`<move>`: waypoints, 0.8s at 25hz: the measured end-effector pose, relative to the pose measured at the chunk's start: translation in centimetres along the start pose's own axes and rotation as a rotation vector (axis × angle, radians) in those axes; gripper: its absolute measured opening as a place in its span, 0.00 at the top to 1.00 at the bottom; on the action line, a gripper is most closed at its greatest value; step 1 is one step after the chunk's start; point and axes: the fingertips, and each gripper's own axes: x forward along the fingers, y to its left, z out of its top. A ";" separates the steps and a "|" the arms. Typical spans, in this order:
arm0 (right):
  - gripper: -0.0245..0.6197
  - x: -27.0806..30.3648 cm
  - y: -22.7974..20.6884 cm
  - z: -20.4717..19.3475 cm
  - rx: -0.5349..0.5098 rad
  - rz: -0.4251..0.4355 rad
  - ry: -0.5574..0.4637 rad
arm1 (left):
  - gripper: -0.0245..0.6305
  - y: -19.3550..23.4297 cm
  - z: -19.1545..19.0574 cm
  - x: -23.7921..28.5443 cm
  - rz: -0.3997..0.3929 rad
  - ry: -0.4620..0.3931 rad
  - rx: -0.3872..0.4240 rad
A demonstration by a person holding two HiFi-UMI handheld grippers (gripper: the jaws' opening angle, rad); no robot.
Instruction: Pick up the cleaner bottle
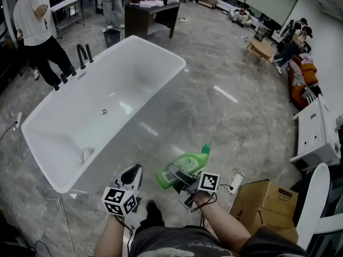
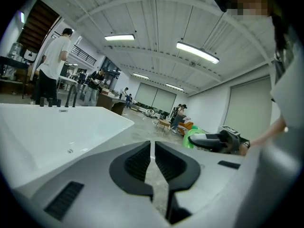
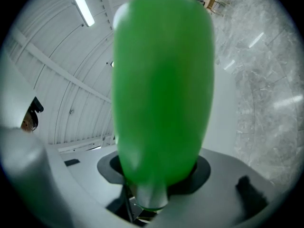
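Right gripper [image 1: 182, 182] tight around green cleaner bottle [image 3: 161, 89], its jaws mostly hidden behind it; left gripper [image 2: 152, 161] closed, empty

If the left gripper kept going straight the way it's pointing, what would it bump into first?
Probably the grey floor. The left gripper points forward and slightly down, and the white bathtub lies off to its left. Depth is hard to judge, so it may only just miss the tub.

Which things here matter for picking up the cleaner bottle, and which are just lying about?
Job: green cleaner bottle; right claw, shut on it.
Lying about: white bathtub; cardboard box; dark desk.
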 end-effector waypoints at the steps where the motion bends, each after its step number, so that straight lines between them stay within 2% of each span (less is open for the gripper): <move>1: 0.66 -0.5 0.3 -0.4 -0.003 0.006 0.001 | 0.90 -0.5 -0.2 -0.4 0.003 -0.001 -0.003; 10: 0.66 -9.7 1.1 -3.4 0.007 -0.010 -0.042 | 0.90 -9.0 -3.0 -2.9 0.000 -0.020 0.025; 17: 0.66 -18.6 2.0 -6.7 -0.006 -0.025 -0.041 | 0.90 -17.8 -7.9 -7.1 -0.008 -0.022 0.008; 20: 0.66 -21.4 2.1 -8.3 0.007 -0.032 -0.034 | 0.90 -20.6 -9.2 -8.7 -0.009 -0.020 0.024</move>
